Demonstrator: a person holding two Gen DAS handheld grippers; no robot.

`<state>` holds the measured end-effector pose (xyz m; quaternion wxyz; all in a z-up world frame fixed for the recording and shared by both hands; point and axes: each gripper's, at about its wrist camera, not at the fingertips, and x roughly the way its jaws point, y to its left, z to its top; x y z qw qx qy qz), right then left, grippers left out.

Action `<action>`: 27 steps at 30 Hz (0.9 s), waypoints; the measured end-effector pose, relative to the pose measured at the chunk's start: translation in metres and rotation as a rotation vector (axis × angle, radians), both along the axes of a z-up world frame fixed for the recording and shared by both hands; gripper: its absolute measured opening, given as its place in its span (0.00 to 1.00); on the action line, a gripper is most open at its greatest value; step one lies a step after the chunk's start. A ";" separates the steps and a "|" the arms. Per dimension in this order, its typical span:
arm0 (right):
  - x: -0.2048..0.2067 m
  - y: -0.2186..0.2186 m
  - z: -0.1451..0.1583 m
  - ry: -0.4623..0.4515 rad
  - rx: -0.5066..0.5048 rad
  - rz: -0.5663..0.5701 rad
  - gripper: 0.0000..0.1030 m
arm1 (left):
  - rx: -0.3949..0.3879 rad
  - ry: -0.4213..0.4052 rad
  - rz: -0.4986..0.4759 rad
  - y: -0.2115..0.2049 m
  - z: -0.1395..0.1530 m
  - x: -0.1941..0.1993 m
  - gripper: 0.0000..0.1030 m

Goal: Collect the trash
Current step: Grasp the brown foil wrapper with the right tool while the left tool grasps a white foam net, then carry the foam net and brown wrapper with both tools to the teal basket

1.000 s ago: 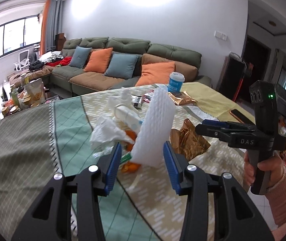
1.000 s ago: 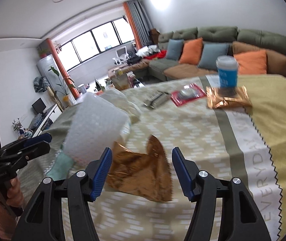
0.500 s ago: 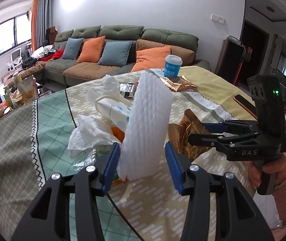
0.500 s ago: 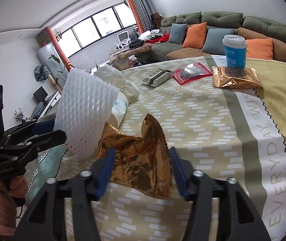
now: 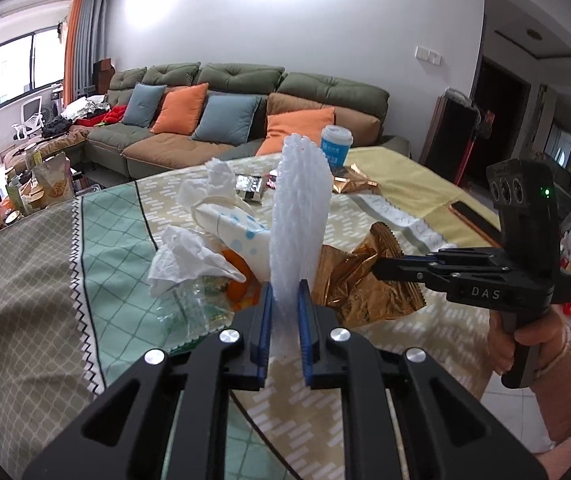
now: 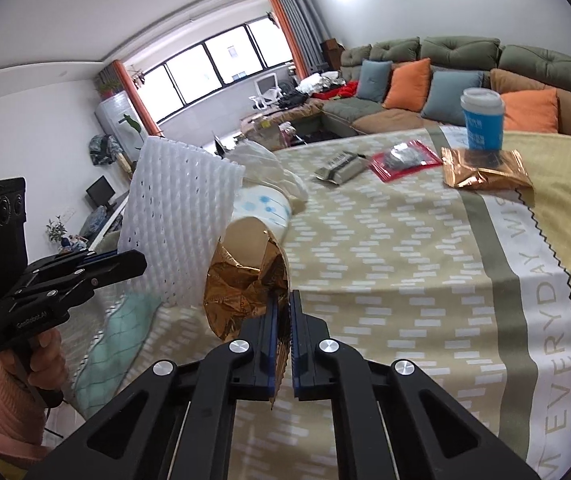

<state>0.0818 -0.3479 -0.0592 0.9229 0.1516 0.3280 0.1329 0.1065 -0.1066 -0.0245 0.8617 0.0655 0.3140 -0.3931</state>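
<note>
My left gripper (image 5: 285,300) is shut on a white foam net sleeve (image 5: 299,208), which stands upright between its blue pads; the sleeve also shows in the right wrist view (image 6: 177,220). My right gripper (image 6: 283,312) is shut on a crumpled gold foil wrapper (image 6: 245,280), which also shows in the left wrist view (image 5: 365,280), held just right of the sleeve. Behind them lies a trash pile: crumpled white tissue (image 5: 189,260), a white and blue packet (image 5: 237,232), orange peel (image 5: 237,280) and clear plastic (image 5: 193,304).
On the patterned tablecloth (image 6: 405,260) farther off lie a second gold wrapper (image 6: 485,168), a red packet (image 6: 405,158), a grey wrapper (image 6: 341,166) and a blue paper cup (image 6: 481,124). A phone (image 5: 473,216) lies near the right edge. A sofa (image 5: 245,112) stands behind.
Both grippers have closed: the left on the foam sleeve, the right on the gold wrapper. The wrapper is now lifted and crumpled beside the sleeve.
</note>
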 end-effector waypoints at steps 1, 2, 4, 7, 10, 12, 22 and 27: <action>-0.002 0.002 0.004 -0.011 0.003 0.005 0.05 | -0.013 -0.002 0.003 0.005 0.002 -0.003 0.13; -0.003 0.003 0.007 -0.017 0.004 0.009 0.05 | -0.024 -0.005 0.007 0.009 0.005 -0.005 0.13; -0.007 0.007 0.014 -0.038 0.003 0.021 0.05 | -0.043 -0.009 0.014 0.018 0.009 -0.010 0.13; -0.009 0.014 0.023 -0.059 0.004 0.038 0.05 | -0.070 -0.018 0.037 0.035 0.015 -0.017 0.13; -0.010 0.023 0.031 -0.079 0.009 0.064 0.05 | -0.094 -0.021 0.073 0.056 0.018 -0.023 0.13; -0.010 0.030 0.035 -0.090 0.013 0.086 0.05 | -0.103 -0.023 0.109 0.071 0.019 -0.026 0.13; 0.003 0.078 0.034 -0.089 0.038 0.206 0.05 | -0.154 0.007 0.252 0.137 0.015 -0.040 0.13; 0.011 0.105 0.034 -0.085 0.054 0.266 0.05 | -0.165 0.000 0.324 0.167 0.017 -0.049 0.13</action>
